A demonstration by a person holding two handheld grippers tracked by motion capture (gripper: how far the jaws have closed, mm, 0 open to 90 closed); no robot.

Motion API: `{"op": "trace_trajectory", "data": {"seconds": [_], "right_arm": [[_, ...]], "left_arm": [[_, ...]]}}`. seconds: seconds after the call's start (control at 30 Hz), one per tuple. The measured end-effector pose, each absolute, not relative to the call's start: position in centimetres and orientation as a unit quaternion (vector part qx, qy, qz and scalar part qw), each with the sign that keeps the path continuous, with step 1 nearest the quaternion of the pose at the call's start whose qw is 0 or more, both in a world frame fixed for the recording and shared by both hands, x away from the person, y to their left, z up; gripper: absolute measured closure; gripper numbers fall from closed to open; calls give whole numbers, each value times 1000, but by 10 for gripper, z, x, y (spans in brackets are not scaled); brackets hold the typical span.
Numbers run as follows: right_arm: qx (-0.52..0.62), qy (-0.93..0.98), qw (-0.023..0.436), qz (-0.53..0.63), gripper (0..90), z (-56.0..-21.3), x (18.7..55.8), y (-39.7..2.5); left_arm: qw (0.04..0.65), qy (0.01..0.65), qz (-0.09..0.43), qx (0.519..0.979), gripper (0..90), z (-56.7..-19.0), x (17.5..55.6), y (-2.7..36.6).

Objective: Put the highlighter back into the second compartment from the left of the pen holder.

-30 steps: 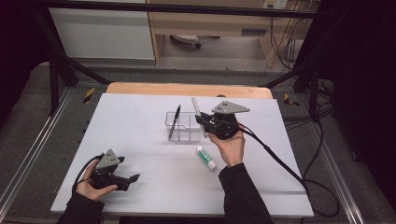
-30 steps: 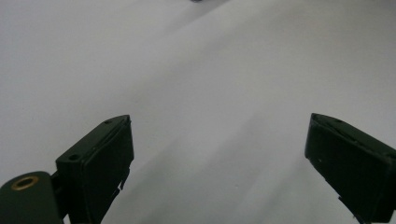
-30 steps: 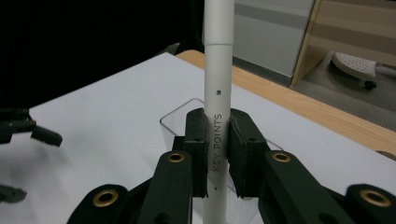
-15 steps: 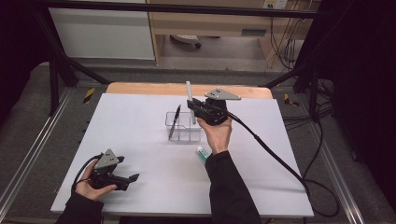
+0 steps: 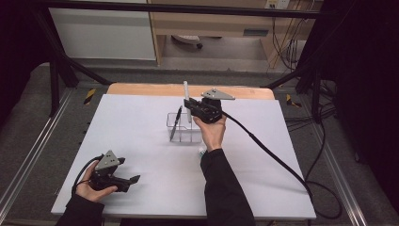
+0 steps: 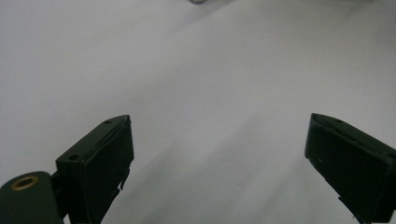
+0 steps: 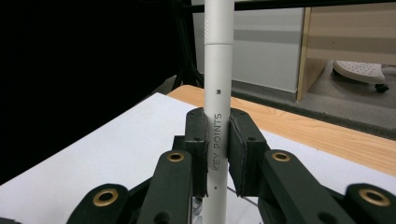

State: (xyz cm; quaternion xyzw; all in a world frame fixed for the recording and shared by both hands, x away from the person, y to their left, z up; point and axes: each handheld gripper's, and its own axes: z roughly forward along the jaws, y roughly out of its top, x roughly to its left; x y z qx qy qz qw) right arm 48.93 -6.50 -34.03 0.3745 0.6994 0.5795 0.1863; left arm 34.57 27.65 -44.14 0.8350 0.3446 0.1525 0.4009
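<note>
Right gripper [image 5: 188, 104] shifted slightly; "KEY POINTS" on white pen [image 7: 217, 116] readable up close.

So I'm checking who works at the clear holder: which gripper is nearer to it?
Right. The right gripper hangs over the clear holder, clamping a white pen upright. The left gripper rests open at the table's near left corner.

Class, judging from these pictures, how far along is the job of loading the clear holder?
Done: a black pen leans in the clear holder. In hand: the right hand-held gripper clamps a white pen upright above it. Left: lowering it in; a small tube lies beside the holder.
</note>
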Motion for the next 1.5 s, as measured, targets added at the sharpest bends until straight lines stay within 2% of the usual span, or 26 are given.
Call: {"op": "trace_trajectory", "data": {"seconds": [0.37, 1.3, 1.5], "right_arm": [[379, 710, 175, 567, 792, -366, 498, -55], [388, 732, 164, 535, 785, -413, 492, -56], [383, 734, 174, 533, 693, -408, 489, -61]], "left_arm": [[400, 344, 152, 836, 77, -442, 346, 277], [398, 344, 150, 837, 77, -443, 346, 276], [397, 344, 149, 838, 77, -443, 346, 276]]}}
